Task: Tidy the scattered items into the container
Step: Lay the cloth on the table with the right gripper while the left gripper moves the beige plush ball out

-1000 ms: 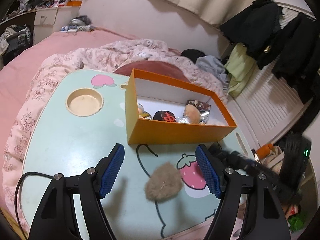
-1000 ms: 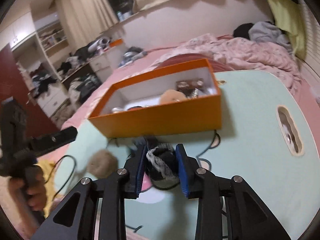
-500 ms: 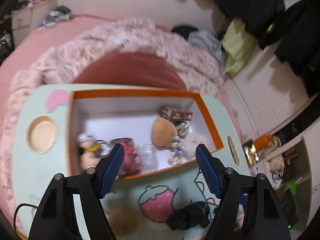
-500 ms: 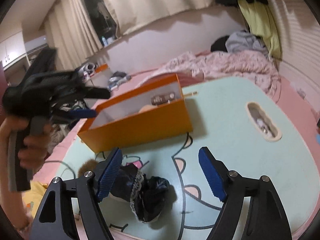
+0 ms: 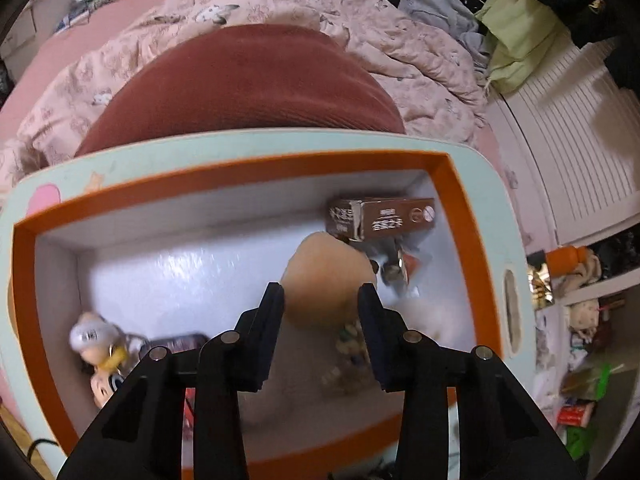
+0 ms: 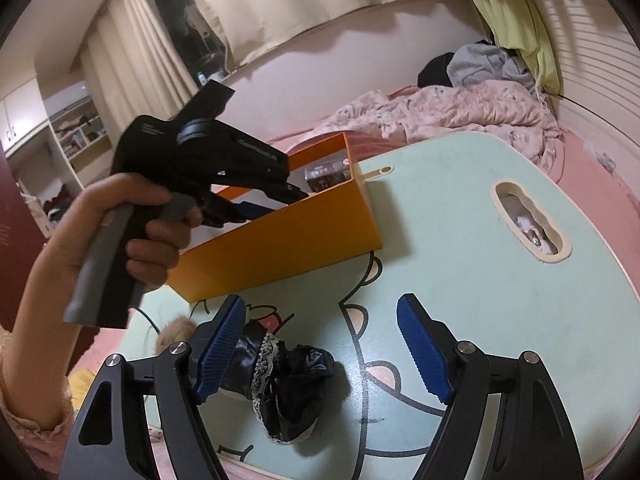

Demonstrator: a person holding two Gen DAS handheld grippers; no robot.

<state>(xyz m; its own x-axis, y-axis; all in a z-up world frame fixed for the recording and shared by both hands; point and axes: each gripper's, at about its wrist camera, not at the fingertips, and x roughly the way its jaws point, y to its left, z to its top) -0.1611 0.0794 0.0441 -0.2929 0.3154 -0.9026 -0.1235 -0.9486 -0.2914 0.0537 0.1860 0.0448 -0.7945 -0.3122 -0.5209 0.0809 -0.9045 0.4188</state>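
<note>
My left gripper [image 5: 322, 300] hangs over the open orange box [image 5: 240, 170], pointing steeply down, and its jaws are closing. A tan round plush [image 5: 320, 276] on the box floor shows between the fingertips, blurred and not gripped. Also in the box are a brown carton [image 5: 384, 216] and a duck figure [image 5: 96, 344]. My right gripper [image 6: 320, 300] stands open low over the mint table [image 6: 460, 280]. A black lace-trimmed cloth [image 6: 288, 380] lies loose by its left pad. A tan fur ball [image 6: 176, 330] lies left of it, in front of the orange box [image 6: 280, 256].
A hand [image 6: 132, 232] holds the left gripper at the box's near rim. The table has a slot handle [image 6: 528, 220] at the right. A dark red cushion [image 5: 240, 88] and a pink quilt [image 5: 400, 40] lie behind it. A black cable [image 6: 148, 316] runs off the table's left edge.
The left gripper swung from in front of the box to above its inside, and its jaws narrowed. The right gripper let go of the black cloth and opened wide.
</note>
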